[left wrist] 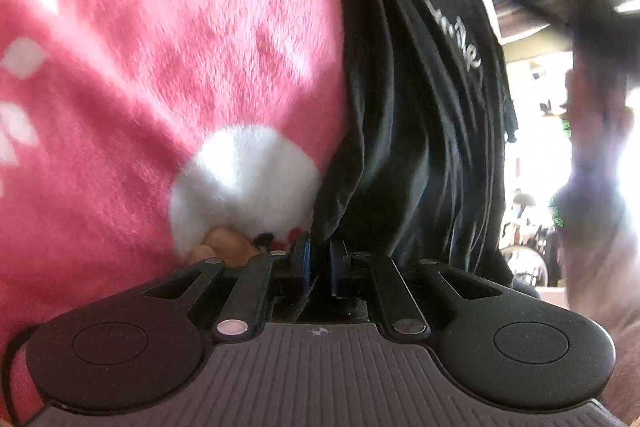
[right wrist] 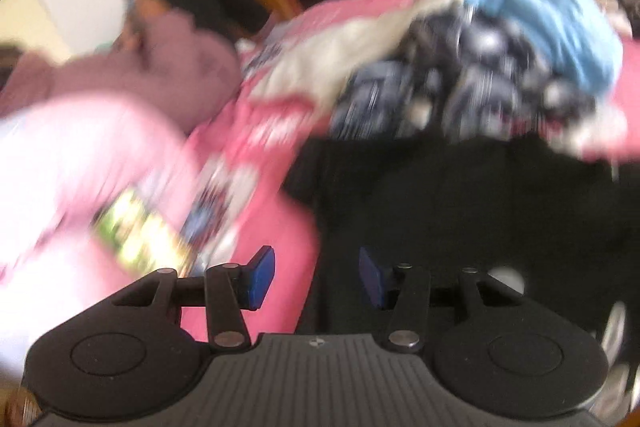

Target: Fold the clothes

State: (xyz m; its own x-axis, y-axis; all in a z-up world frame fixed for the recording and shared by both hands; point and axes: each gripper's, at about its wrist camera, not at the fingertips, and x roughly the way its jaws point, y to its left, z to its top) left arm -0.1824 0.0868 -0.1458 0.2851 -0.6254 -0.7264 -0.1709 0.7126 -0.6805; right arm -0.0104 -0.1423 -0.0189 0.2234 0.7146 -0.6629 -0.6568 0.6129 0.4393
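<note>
A black T-shirt [left wrist: 420,131] with white lettering hangs in folds over a pink fleece blanket [left wrist: 160,47]. My left gripper [left wrist: 320,259] is shut on the black T-shirt's cloth, which runs down between its blue pads. In the right wrist view the same black T-shirt [right wrist: 460,203] lies spread on the pink blanket [right wrist: 276,211]. My right gripper [right wrist: 316,277] stands open above the shirt's left edge, with nothing pinched between its blue pads. That view is blurred by motion.
A pile of unfolded clothes [right wrist: 480,67], dark patterned, white and light blue, lies at the back of the bed. A person in a mauve top [right wrist: 160,67] sits at the left. A pink garment with a print [right wrist: 92,187] is near left. A blurred hand [left wrist: 596,163] shows at right.
</note>
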